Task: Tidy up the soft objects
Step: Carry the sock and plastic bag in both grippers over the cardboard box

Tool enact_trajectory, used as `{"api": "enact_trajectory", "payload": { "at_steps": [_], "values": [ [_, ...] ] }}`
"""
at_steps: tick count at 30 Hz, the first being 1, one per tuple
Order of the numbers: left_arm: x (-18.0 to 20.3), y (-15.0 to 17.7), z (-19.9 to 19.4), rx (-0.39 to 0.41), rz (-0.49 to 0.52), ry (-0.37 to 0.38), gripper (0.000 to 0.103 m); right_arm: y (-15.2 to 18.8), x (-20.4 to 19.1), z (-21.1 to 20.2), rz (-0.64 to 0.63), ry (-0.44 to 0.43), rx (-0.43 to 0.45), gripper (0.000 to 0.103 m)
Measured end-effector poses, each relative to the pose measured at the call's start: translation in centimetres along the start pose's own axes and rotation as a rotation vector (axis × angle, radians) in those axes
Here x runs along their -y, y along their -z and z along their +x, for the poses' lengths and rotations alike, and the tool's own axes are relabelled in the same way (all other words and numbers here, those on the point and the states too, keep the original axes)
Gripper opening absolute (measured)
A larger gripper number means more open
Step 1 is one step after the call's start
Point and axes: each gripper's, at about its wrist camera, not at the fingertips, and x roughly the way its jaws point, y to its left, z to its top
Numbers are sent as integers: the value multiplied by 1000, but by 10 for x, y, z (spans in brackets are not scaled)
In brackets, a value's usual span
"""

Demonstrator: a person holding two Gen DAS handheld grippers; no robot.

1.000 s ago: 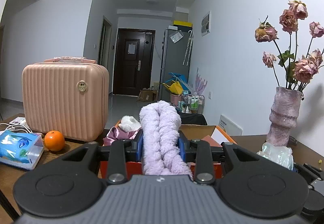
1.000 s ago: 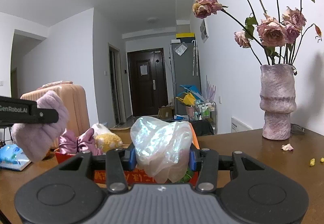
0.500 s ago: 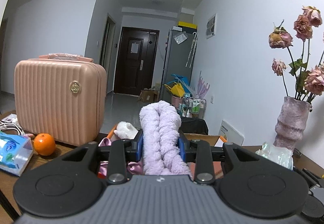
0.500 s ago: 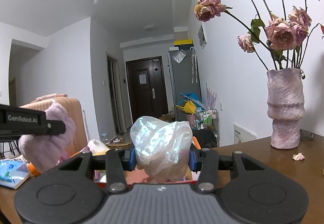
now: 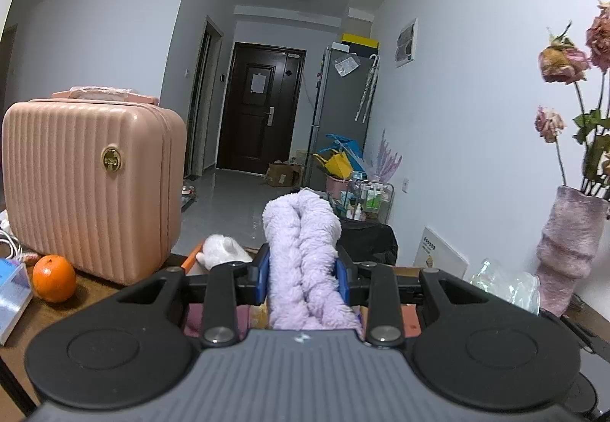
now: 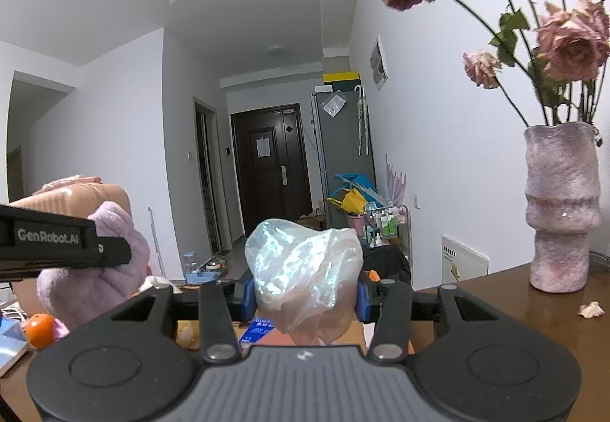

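Your left tongs are clamped on a fluffy lilac plush band, folded double and standing up between the blue pads, and your right tongs are closed on a crumpled iridescent translucent pouch; both soft things are held up in the air above the brown wooden surface. You look to be in the carrying step, with one item in each hand and neither yet put down. Below and just beyond the tongs sits an orange-rimmed open cardboard box that already holds a white plush toy and something pink, so it is probably where these go. Next, bring one hand at a time down over a bare part of the box and open only once the item is inside; the plush will spring out and the pouch may cling to a pad. Keep the right hand away from the tall mottled pink vase of dried roses at the far right, and the left away from the ribbed pink hard case and the orange fruit on the left.
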Motion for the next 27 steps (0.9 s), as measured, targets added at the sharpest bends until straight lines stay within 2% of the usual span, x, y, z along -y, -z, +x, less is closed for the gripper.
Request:
{"api": "enact_trajectory", "payload": {
  "at_steps": [9,18,21,24,26,27],
  "values": [
    [-2,-2,41,-10,21,-34,33,-1,-7,49,-21,-5,-30,46],
    [-10,-2,67,-36,20,-68,33,1,-14,75,-49,-13,-79,46],
    [-9,0,70,-46,18,-77,33,1,-13,80,-55,-18,-100,49],
    [-9,1,70,-50,24,-89,42,1,-11,81,-54,-16,-108,55],
    [-12,1,70,-49,26,-113,60,0,-11,81,-56,-11,-118,62],
    [-14,1,69,-48,21,-118,65,0,-10,81,-54,-11,-121,69]
  ]
}}
